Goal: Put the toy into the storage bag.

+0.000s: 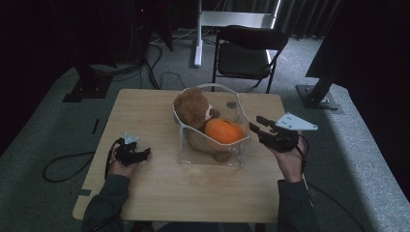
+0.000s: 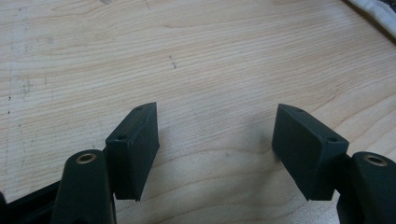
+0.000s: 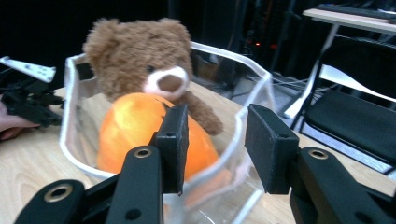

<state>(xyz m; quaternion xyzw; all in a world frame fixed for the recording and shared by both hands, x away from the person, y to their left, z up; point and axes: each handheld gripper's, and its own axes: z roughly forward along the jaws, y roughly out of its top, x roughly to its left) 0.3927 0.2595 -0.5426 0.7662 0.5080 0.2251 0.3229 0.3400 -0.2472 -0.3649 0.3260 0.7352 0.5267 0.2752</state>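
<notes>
R hand-held gripper view: bear snout | high view: hidden

Teddy bear: brown fur, pale muzzle w/ dark nose. Right in front of the bear, orange ball, bright w/ a yellowish sheen. Both sit in a clear container, whitish rim. Table under the container: light wood, fine grain lines. Left of the container, left gripper: black. Right of it, right gripper: black, pale grey plate on top. Chair behind the container: black.
</notes>
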